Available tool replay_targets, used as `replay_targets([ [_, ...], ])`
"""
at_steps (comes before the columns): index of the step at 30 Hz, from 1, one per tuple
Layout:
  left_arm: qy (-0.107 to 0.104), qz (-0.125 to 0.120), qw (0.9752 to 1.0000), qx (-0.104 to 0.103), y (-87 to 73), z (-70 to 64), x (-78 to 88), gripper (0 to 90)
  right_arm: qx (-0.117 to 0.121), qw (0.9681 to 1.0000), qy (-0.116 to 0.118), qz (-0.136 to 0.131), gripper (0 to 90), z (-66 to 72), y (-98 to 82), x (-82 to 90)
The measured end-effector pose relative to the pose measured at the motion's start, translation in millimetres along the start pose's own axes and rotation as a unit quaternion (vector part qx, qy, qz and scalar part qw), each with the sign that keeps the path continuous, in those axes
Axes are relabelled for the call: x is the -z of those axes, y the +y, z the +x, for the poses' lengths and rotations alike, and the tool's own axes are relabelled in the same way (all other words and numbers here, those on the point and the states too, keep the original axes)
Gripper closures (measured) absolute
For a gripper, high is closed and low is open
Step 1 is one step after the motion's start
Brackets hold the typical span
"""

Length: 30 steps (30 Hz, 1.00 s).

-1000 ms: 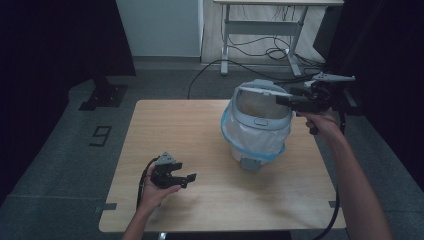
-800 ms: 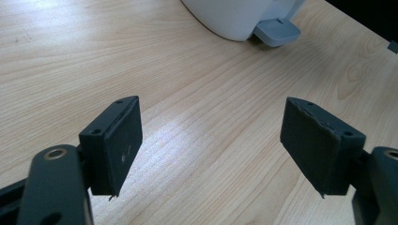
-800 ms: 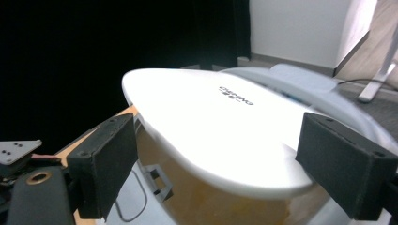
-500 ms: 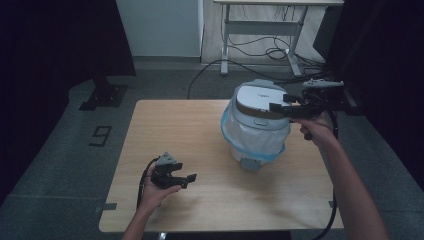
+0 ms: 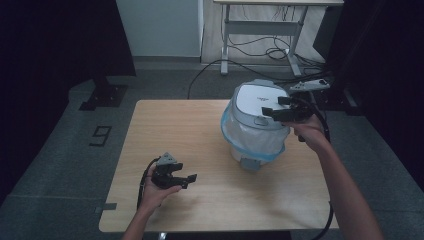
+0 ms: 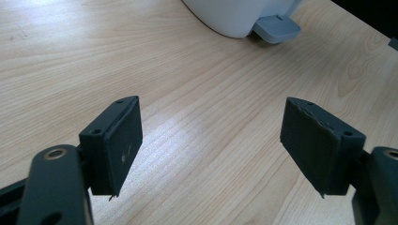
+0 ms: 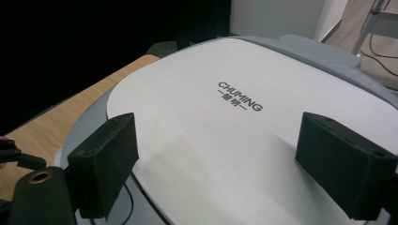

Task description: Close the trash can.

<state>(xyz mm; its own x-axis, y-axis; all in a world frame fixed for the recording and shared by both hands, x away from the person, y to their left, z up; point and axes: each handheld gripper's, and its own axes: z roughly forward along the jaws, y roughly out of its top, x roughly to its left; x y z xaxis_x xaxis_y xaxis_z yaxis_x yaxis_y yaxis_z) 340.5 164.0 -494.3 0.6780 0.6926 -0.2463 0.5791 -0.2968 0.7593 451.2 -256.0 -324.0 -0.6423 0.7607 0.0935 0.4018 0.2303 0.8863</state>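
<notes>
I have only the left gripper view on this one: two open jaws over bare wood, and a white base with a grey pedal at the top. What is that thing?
Observer: A small pedal bin with a blue-edged bag around its rim, standing on the table.
Operator: Where is the other gripper?
Observer: The right gripper is over the bin's lid, jaws open with nothing between them.
Operator: Any marking on the lid?
Observer: Yes, the right gripper view reads CHUMING printed on the white top.
</notes>
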Motion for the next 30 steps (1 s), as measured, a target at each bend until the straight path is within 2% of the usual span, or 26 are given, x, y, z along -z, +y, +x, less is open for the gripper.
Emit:
replay_targets([
  [3,0.000,0.001,1.0000,0.000,-0.1,-0.1,-0.4,21.5,0.005,1.0000,-0.008,0.000,13.1,2.0,-0.4,-0.7],
  [5,0.000,0.001,1.0000,0.001,-0.2,-0.2,-0.7,21.5,0.027,0.9991,-0.033,0.007,13.6,8.0,-0.9,-2.6],
  [15,0.000,0.002,1.0000,0.000,-0.3,-0.5,-0.6,21.5,0.018,0.9983,-0.052,0.019,13.8,12.3,2.4,-4.5],
  [16,0.000,0.003,1.0000,-0.001,-0.3,-0.7,-0.9,21.5,0.026,0.9973,-0.061,0.031,12.9,13.3,2.4,-5.4],
  [18,0.001,0.003,1.0000,-0.001,-0.3,-1.0,-0.9,21.5,0.026,0.9969,-0.069,0.029,12.9,15.2,1.8,-6.3],
  [27,0.000,0.001,1.0000,0.000,-0.1,-1.6,0.2,21.5,0.028,0.9970,-0.069,0.021,13.6,15.8,-0.2,-4.4],
  [30,0.000,-0.002,1.0000,0.001,-0.1,-1.1,1.4,21.5,0.030,0.9969,-0.072,0.009,14.6,16.0,-2.4,-0.7],
])
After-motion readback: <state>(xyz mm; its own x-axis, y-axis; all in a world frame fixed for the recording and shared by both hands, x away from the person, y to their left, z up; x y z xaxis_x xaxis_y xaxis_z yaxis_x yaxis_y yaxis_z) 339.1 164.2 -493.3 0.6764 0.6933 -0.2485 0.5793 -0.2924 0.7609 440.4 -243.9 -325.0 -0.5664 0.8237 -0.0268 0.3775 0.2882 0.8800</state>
